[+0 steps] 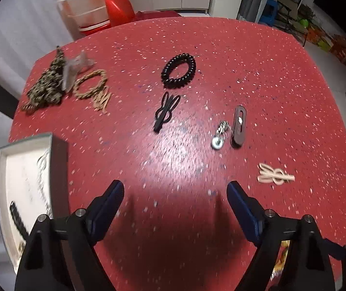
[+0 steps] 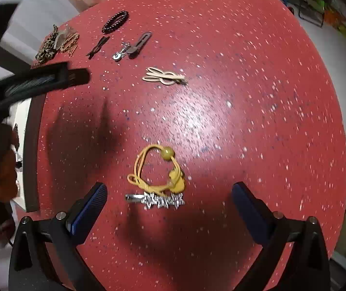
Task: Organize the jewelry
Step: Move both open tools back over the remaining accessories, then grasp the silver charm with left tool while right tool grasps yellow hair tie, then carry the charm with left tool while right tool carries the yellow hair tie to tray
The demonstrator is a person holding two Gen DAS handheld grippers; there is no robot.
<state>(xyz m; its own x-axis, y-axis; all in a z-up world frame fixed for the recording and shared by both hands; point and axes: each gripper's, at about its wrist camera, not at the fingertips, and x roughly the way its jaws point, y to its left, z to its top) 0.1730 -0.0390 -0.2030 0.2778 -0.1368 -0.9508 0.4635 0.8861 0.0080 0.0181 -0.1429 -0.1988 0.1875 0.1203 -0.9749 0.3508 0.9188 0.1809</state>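
My left gripper (image 1: 175, 191) is open and empty above the red speckled table (image 1: 245, 55). Ahead of it lie a black coil hair tie (image 1: 178, 70), a black clip (image 1: 165, 110), a silver earring (image 1: 219, 134), a dark brown clip (image 1: 239, 126) and a beige clip (image 1: 275, 175). A white-lined box (image 1: 27, 189) at the left holds chains and a dark piece. My right gripper (image 2: 169, 195) is open and empty, straddling a yellow hair tie (image 2: 158, 169) and a silver sparkly clip (image 2: 158, 200). The beige clip (image 2: 165, 76) lies farther out in the right wrist view.
A leopard scrunchie (image 1: 46, 84), a clear claw clip (image 1: 73, 70) and braided tan ties (image 1: 93, 87) lie at the far left. A clear plastic tub (image 1: 88, 7) and a red object (image 1: 119, 7) stand behind the table. The left gripper's body (image 2: 39, 80) shows at the left of the right wrist view.
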